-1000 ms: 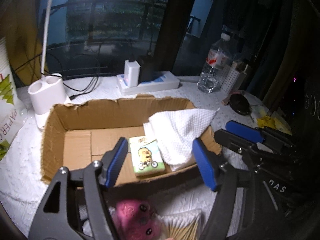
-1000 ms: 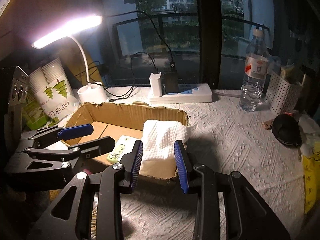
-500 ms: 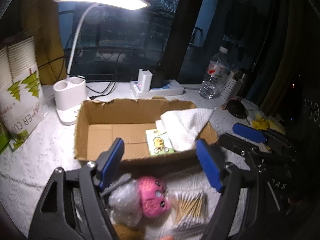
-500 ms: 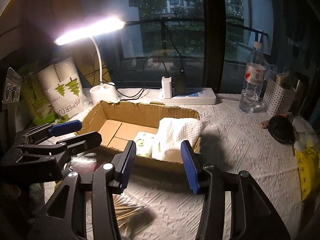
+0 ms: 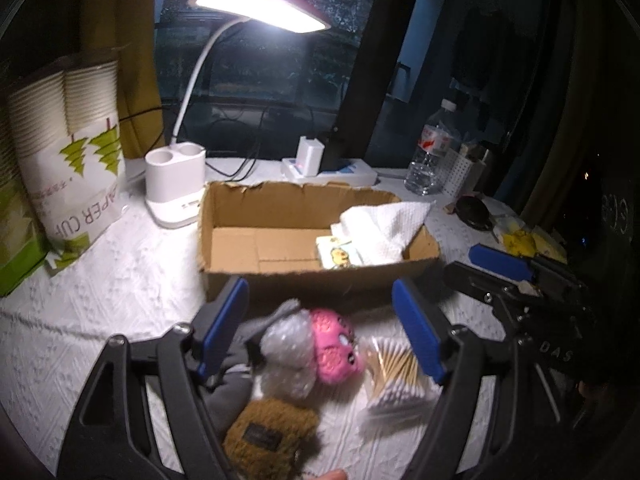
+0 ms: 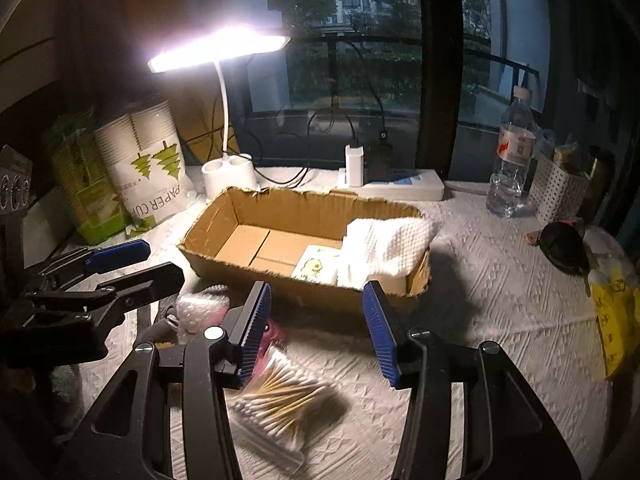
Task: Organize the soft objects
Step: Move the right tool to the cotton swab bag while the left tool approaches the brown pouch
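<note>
An open cardboard box [image 5: 304,276] [image 6: 224,220] holds a white cloth [image 5: 384,224] [image 6: 384,244] and a small tissue pack with a cartoon print [image 5: 338,254] [image 6: 316,268]. In front of the box lie a pink plush toy [image 5: 334,346], a wad of bubble wrap [image 5: 288,356] [image 6: 198,308], a grey soft item [image 5: 236,384], a brown fuzzy pouch [image 5: 268,436] and a bag of cotton swabs [image 5: 394,376] [image 6: 276,404]. My left gripper [image 5: 320,326] is open above the pile. My right gripper [image 6: 318,328] is open, before the box.
A lit desk lamp [image 5: 176,184] [image 6: 228,172], a pack of paper cups [image 5: 68,152] [image 6: 148,168], a power strip [image 5: 332,172] [image 6: 396,188], a water bottle [image 5: 430,156] [image 6: 512,160] and a white perforated basket [image 6: 560,192] stand behind the box. A black object [image 6: 560,246] lies right.
Both grippers have drawn back from the box and stayed open. The pile of soft items and the cotton swabs have come into view in front of the box.
</note>
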The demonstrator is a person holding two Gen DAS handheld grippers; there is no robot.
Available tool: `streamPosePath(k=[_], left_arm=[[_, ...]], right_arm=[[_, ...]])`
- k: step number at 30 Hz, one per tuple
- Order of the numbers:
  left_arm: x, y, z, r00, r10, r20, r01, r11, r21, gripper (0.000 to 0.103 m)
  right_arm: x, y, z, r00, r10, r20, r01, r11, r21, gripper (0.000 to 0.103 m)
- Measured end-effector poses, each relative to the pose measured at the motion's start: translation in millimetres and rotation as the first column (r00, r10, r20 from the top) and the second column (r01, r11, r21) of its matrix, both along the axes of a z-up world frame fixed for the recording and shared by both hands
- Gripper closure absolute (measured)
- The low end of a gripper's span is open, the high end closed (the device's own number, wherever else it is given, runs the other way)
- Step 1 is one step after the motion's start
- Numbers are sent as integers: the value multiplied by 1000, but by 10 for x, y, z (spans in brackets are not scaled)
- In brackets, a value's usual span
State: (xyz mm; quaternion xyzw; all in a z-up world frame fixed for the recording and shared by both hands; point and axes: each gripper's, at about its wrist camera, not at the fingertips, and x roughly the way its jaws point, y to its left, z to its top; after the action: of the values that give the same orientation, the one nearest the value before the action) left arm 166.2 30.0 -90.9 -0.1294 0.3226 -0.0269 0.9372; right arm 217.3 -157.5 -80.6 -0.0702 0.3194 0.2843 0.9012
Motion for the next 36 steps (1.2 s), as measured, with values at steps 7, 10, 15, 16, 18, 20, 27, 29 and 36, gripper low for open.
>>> streamPosePath(k=[7,10,15,16,18,20,27,29,36], left_arm=[[-186,107,-97,1000,18,-14,-18,1000,-9,11],[-258,139,-138,999,26,-22,-26,1000,-7,11],[-363,179,-208,999,44,-32,-44,999,-3,11],[-376,189,-223,998,44,-37,-44,999,-3,11],[-408,200,-260,998,50,-45,-50,999,0,11],[-441,225,-304,997,57,-54,-57,998,1,11],[-488,316,-493,990,93,-108,-91,996,18,11],[-483,339,-550,988,97,-124,-95,995,25,11],[-503,280,-689,985,67,-162,-65,998,16,11]], right_arm=[[-144,32,-80,1000,-7,-12,7,1000,-9,52],[-190,27,-133,1000,-10,-21,10,1000,-15,52],[-259,30,-218,999,-12,-36,12,1000,-25,52],[-269,27,-235,999,-13,-39,12,1000,-27,52],[-289,22,-268,999,-14,-45,13,1000,-28,52],[-304,18,-307,999,-14,-51,13,999,-30,51],[-317,38,-477,996,-10,-88,7,999,-36,50],[-311,46,-514,995,-8,-100,5,999,-34,50],[-258,50,-654,990,-11,-141,7,999,-34,44]])
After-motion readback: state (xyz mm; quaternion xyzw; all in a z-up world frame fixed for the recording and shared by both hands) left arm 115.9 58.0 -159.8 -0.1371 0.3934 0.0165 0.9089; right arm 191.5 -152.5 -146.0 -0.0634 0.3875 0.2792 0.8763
